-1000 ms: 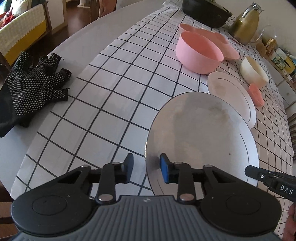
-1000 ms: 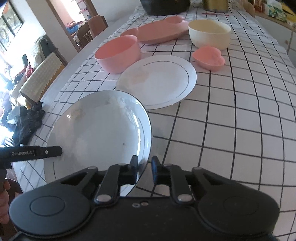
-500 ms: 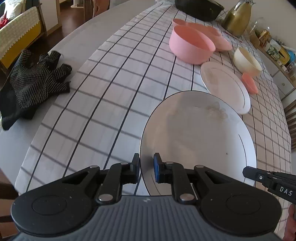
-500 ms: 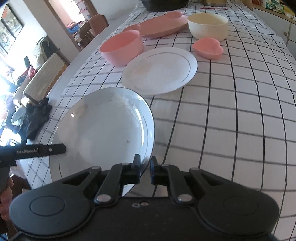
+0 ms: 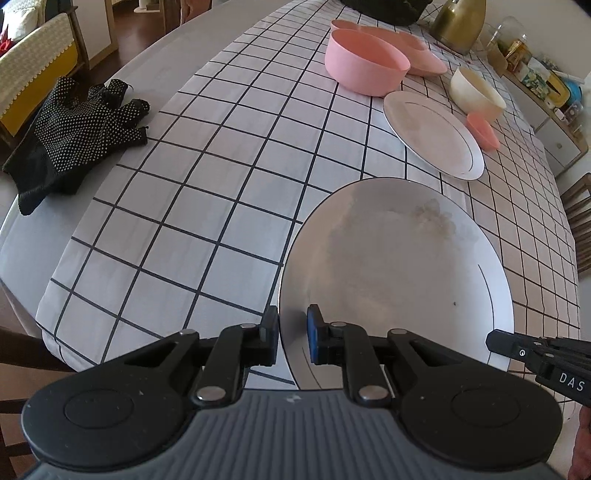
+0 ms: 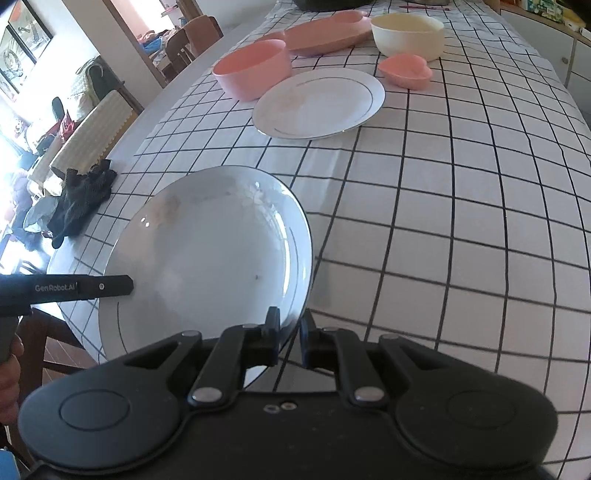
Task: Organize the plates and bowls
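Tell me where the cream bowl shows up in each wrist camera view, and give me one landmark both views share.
Left wrist view: the cream bowl sits upper right, behind the far white plate.
Right wrist view: the cream bowl sits at the top, right of centre, behind the small pink heart dish.
Shared landmark: the big pink bowl.

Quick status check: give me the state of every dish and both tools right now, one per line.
Left tool: shut on the near plate's left rim.
Right tool: shut on the near plate's right rim.
Near plate: gripped by both tools, tilted, lightly soiled.
Far plate: flat on the cloth, empty.
Pink bowl: upright, empty.
Cream bowl: upright.
Heart dish: upright, empty.
Pink platter: flat.
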`<control>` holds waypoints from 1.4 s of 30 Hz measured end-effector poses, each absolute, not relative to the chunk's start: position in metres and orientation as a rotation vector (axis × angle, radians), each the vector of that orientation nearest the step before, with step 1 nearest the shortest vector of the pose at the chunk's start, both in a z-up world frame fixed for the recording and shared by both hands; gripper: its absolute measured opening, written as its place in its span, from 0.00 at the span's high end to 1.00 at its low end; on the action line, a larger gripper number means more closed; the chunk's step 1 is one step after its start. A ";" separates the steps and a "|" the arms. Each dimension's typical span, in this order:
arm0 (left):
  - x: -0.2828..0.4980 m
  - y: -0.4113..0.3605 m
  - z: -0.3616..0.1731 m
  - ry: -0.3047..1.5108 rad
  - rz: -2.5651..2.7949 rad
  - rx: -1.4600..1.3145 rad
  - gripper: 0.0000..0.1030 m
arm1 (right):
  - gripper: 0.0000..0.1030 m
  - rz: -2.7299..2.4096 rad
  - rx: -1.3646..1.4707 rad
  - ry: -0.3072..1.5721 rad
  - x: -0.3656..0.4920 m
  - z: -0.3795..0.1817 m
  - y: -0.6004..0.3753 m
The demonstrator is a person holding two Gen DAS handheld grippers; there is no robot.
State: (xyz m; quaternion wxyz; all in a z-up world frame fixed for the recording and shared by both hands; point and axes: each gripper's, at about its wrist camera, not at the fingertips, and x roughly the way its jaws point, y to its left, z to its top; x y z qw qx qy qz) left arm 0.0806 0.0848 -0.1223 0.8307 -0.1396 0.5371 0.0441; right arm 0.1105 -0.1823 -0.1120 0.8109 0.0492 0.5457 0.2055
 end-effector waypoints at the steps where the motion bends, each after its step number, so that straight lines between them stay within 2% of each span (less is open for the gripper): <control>1: 0.081 0.085 -0.122 1.141 0.096 -0.302 0.85 | 0.91 0.437 0.107 1.166 0.111 -0.112 -0.182; 4: 0.081 0.086 -0.122 1.141 0.106 -0.315 0.85 | 0.90 0.432 0.102 1.169 0.111 -0.111 -0.181; 8: 0.080 0.086 -0.117 1.127 0.115 -0.293 0.85 | 0.81 0.419 0.055 1.129 0.108 -0.106 -0.181; 15: 0.077 0.086 -0.102 1.078 0.125 -0.225 0.85 | 0.77 0.431 -0.013 1.063 0.110 -0.088 -0.186; 23: 0.076 0.076 -0.076 0.995 0.097 -0.162 0.85 | 0.60 0.443 -0.076 0.964 0.111 -0.063 -0.184; 25: 0.076 0.072 -0.068 0.971 0.091 -0.152 0.80 | 0.57 0.443 -0.082 0.938 0.112 -0.056 -0.184; 28: 0.077 0.066 -0.056 0.918 0.077 -0.144 0.46 | 0.52 0.448 -0.088 0.896 0.111 -0.046 -0.185; 29: 0.076 0.065 -0.052 0.891 0.075 -0.142 0.31 | 0.51 0.452 -0.092 0.883 0.111 -0.042 -0.185; 30: 0.076 0.063 -0.048 0.865 0.073 -0.139 0.28 | 0.50 0.454 -0.098 0.869 0.111 -0.038 -0.185; 38: 0.092 0.045 -0.025 0.793 0.010 -0.109 0.27 | 0.23 0.424 -0.134 0.747 0.112 -0.013 -0.190; 42: 0.102 0.037 -0.020 0.762 -0.022 -0.100 0.21 | 0.12 0.391 -0.145 0.691 0.115 -0.004 -0.191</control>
